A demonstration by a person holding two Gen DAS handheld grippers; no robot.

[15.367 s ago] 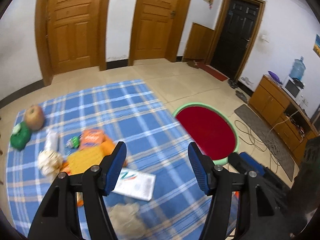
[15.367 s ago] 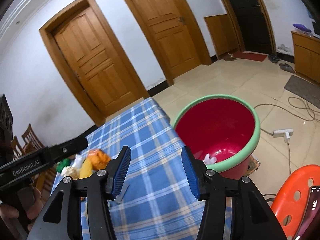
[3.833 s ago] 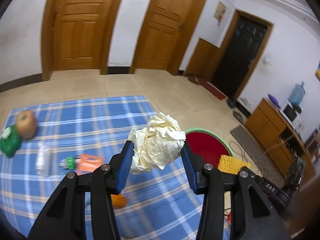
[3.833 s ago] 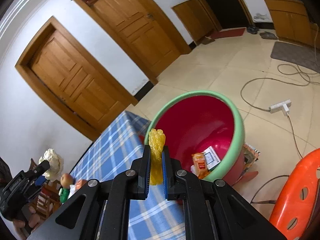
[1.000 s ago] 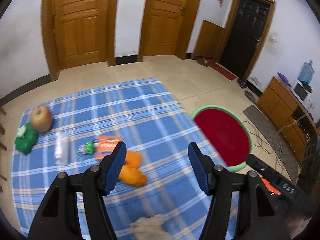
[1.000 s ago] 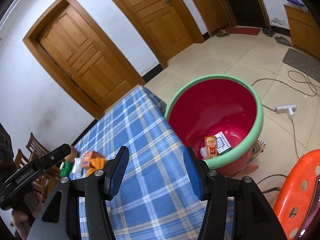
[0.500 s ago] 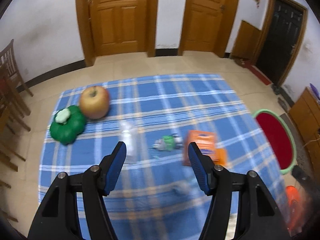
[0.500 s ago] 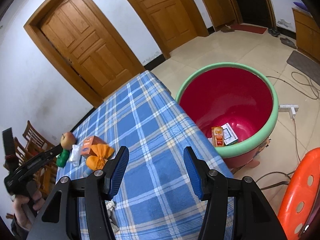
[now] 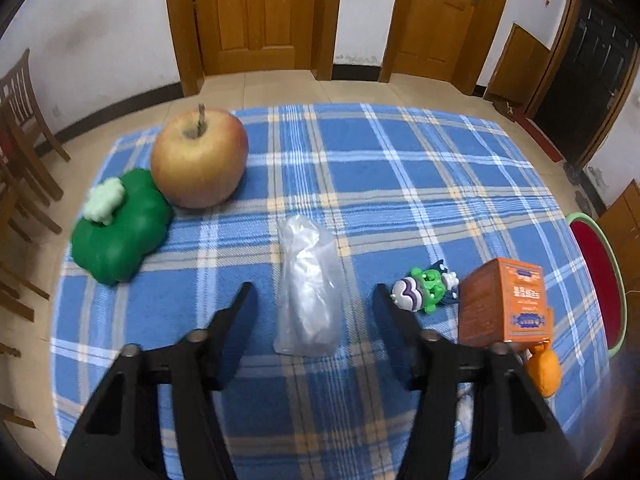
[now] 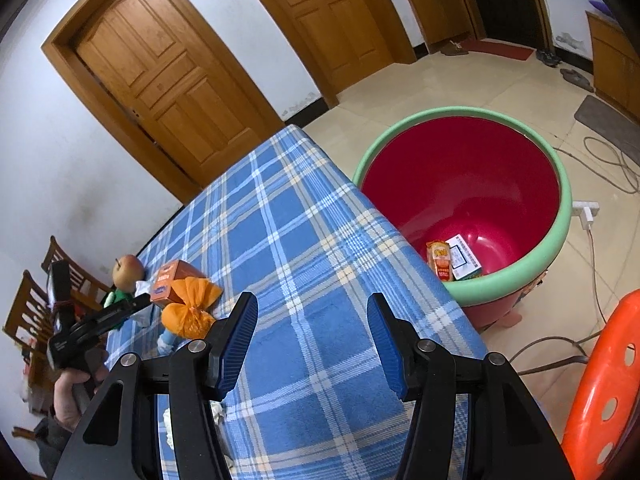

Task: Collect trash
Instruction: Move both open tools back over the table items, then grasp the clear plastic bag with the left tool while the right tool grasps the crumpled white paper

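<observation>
Wooden doors (image 9: 260, 16) back a table under a blue plaid cloth (image 9: 400, 168). From my left camera, left to right: a green toy (image 9: 120, 228) touching an apple (image 9: 199, 158), then a crumpled clear bag (image 9: 308, 292), its long axis running away from me, narrow end toward the far edge. It lies between the spread fingers of my left gripper (image 9: 314, 306), untouched. Beyond sit a small green figure (image 9: 426, 285) and an orange box (image 9: 506, 300). My right gripper (image 10: 312, 338) hangs over bare cloth, likewise wide apart and holding nothing. The red tub (image 10: 560, 248) beside the table's edge holds a snack packet (image 10: 440, 264) and a white box (image 10: 464, 256).
</observation>
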